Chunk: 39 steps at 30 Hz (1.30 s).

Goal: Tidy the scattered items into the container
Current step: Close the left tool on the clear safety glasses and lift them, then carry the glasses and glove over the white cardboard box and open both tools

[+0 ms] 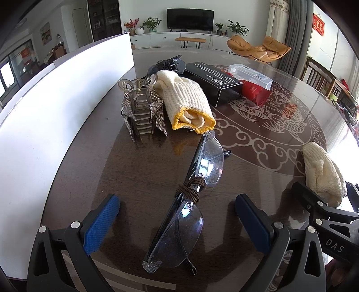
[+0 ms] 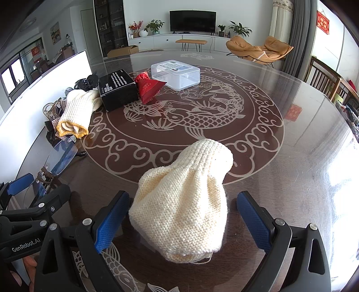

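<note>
Folded safety glasses (image 1: 190, 202) lie on the round table (image 1: 94, 161) between the left gripper (image 1: 177, 222)'s parted pads, long axis running away from it. Likewise the right gripper (image 2: 182, 221), spread wide, straddles a cream knitted glove (image 2: 181, 202); the white container (image 1: 67, 89) stands left.

A home living room: television (image 2: 192, 20) on a low cabinet (image 2: 170, 40), potted plants (image 2: 154, 26), tan lounge chair (image 2: 258, 50), apparently a dining table (image 2: 291, 157).
</note>
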### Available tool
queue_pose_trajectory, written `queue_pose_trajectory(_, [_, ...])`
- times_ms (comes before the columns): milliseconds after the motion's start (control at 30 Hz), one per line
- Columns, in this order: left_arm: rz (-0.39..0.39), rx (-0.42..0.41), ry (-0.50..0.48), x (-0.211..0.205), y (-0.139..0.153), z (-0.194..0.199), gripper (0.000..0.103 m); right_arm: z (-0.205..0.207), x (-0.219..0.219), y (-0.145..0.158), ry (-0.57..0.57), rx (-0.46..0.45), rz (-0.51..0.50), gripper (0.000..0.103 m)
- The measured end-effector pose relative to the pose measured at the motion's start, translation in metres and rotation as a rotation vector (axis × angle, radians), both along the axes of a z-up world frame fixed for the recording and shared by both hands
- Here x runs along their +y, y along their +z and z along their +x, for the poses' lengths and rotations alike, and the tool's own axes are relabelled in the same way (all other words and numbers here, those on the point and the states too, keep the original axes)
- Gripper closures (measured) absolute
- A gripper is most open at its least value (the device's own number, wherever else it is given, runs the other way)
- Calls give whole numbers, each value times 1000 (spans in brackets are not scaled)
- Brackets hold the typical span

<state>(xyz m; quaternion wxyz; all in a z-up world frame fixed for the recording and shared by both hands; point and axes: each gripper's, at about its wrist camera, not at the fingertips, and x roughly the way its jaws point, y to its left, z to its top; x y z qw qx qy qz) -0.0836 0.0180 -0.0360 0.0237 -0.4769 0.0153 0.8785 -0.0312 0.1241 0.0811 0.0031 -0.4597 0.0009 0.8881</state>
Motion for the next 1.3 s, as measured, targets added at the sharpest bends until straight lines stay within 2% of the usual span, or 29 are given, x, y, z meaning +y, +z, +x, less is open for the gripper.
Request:
queue_pose_trajectory(33, [5,0,-26,3,0,0,0,1,0,0,11,-2,5,6])
queue_pose_trajectory(100, [5,49,-63,7,5,5,33,5,3,1,25,6,1,10])
queue_pose_trajectory(133, [15,61,-75,8,9,6,74,8,5,3,30,20,-2,31])
queue_pose_trajectory(167, [43,53,-79,6,11,6,82,13,7,6,37,35,13,51])
queue_pose_trajectory(200, [93,43,-80,2,12,5,82,17,8,10,44,43,22,59])
queue_pose_trajectory(367, [179,70,-63,-7,29,14,82,39,23,34,64,108,-62,60])
queue_pose_trajectory(433, [185,82,-69,-6,37,18,82,45,23,43,78,125,-84,60])
queue_pose_trajectory(633, [235,74,-65,-14,50,22,82,43,13,42,112,85,-148,60])
queue_pose_trajectory(767, [273,128,-49,-44,85,31,82,35,-15,64,204,106,-143,60])
queue_pose_trajectory(967, [277,233,69,-148,153,30,82,2,-107,138,423,201,-185,59])
queue_pose_trajectory(1100, [228,222,190,-234,167,12,82,-32,-202,173,591,212,-250,59])
queue_pose_trajectory(1200, [218,153,262,-291,158,-13,82,-67,-280,174,689,164,-261,59])
queue_pose_trajectory(1300, [197,54,309,-330,135,-46,82,-112,-350,148,747,36,-228,59])
